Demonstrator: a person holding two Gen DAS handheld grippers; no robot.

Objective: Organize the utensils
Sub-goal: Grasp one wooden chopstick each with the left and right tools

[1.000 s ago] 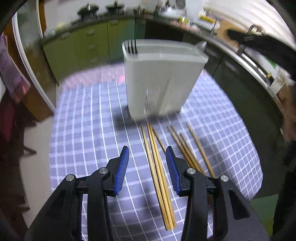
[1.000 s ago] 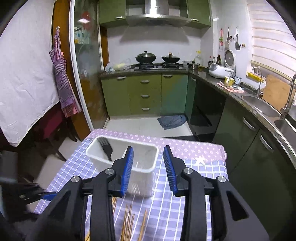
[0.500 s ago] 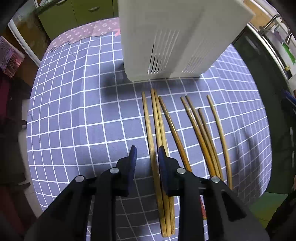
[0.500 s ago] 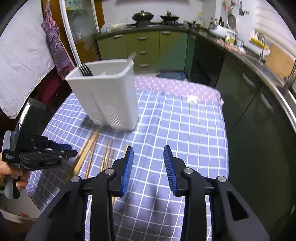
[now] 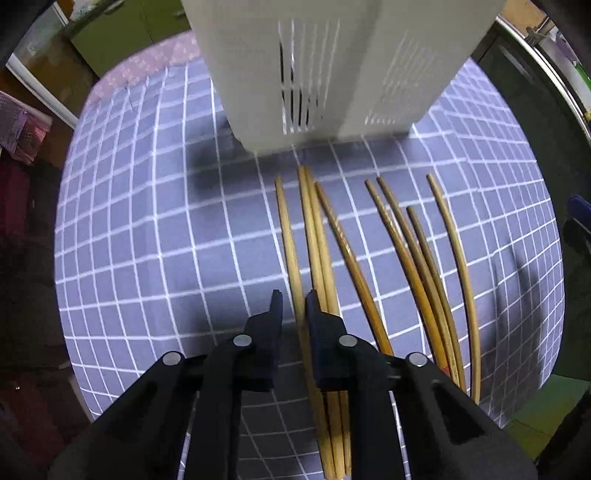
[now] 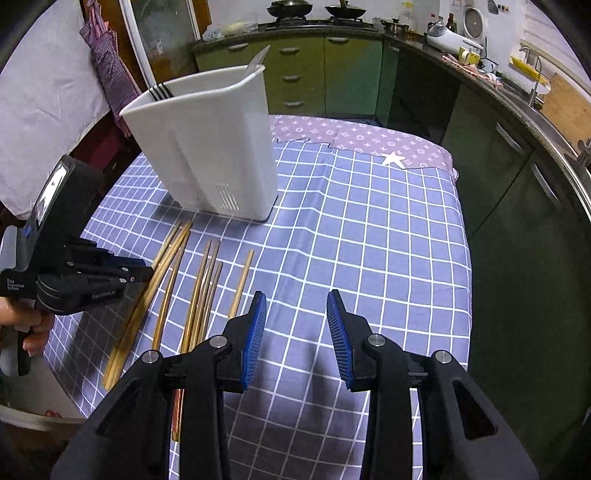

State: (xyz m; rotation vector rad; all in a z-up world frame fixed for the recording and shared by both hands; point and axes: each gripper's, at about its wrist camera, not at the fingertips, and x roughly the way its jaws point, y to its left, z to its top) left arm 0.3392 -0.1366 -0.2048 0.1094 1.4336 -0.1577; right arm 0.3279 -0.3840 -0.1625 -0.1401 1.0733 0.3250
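Several wooden chopsticks [image 5: 413, 258] lie side by side on the blue checked tablecloth [image 5: 147, 240] in front of a white utensil holder [image 5: 332, 66]. My left gripper [image 5: 294, 306] is low over the cloth, its jaws narrowed around the leftmost chopstick [image 5: 286, 229]; a small gap still shows. In the right wrist view the left gripper [image 6: 146, 271] reaches over the chopsticks [image 6: 207, 284]. The holder [image 6: 210, 147] contains a black fork [image 6: 159, 91]. My right gripper [image 6: 296, 325] is open and empty above the cloth.
The table's right edge [image 6: 461, 236] drops toward dark green cabinets [image 6: 517, 155]. A patterned purple cloth strip [image 6: 362, 138] covers the far end. A kitchen counter with a stove [image 6: 314, 11] stands behind. A white sheet [image 6: 44, 92] hangs at left.
My left gripper has dropped toward the chopsticks and its jaws have closed from wide to a narrow gap around the leftmost one. My right gripper has tilted down toward the table, still open.
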